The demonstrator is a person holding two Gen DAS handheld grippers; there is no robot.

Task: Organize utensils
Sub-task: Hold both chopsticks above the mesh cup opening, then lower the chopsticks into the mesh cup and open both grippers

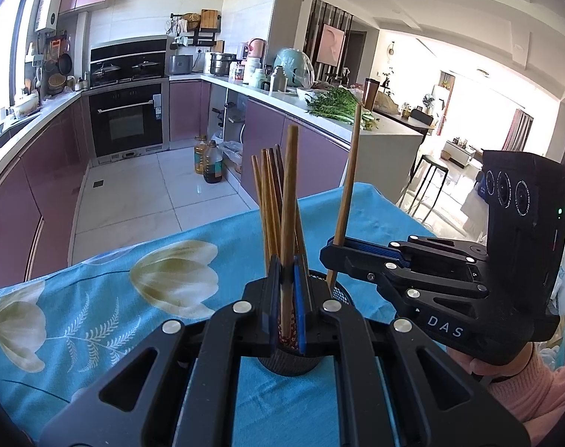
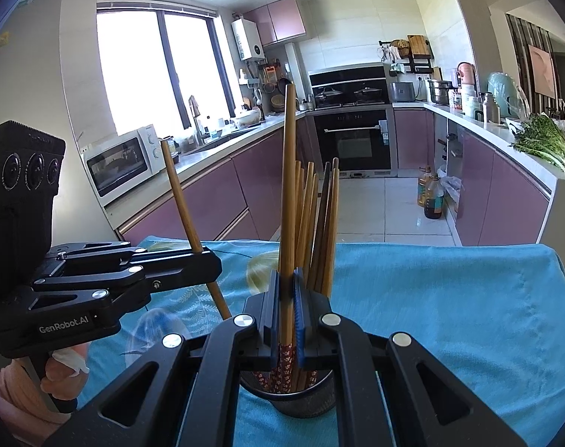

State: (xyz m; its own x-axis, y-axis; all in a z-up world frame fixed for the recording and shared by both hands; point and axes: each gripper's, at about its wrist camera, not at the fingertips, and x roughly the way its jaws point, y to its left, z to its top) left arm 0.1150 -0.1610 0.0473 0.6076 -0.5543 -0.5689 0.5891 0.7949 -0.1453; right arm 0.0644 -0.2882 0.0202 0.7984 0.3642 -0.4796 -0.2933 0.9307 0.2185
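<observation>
A black mesh holder (image 1: 288, 363) stands on the blue cloth and holds several wooden chopsticks (image 1: 269, 201); it also shows in the right wrist view (image 2: 301, 398). My left gripper (image 1: 288, 290) is shut on one chopstick (image 1: 289, 223) held upright over the holder, its patterned end inside the rim. My right gripper (image 2: 288, 298) is shut on another chopstick (image 2: 288, 186), also upright with its patterned end in the holder. Each gripper shows in the other's view, the right (image 1: 331, 251) and the left (image 2: 211, 260), each clamped on its chopstick.
The table carries a blue flowered cloth (image 1: 96, 298) whose far edge drops to the kitchen floor. Purple cabinets, an oven (image 1: 128, 119) and a counter with greens (image 1: 338, 106) lie beyond. Oil bottles (image 2: 429, 193) stand on the floor.
</observation>
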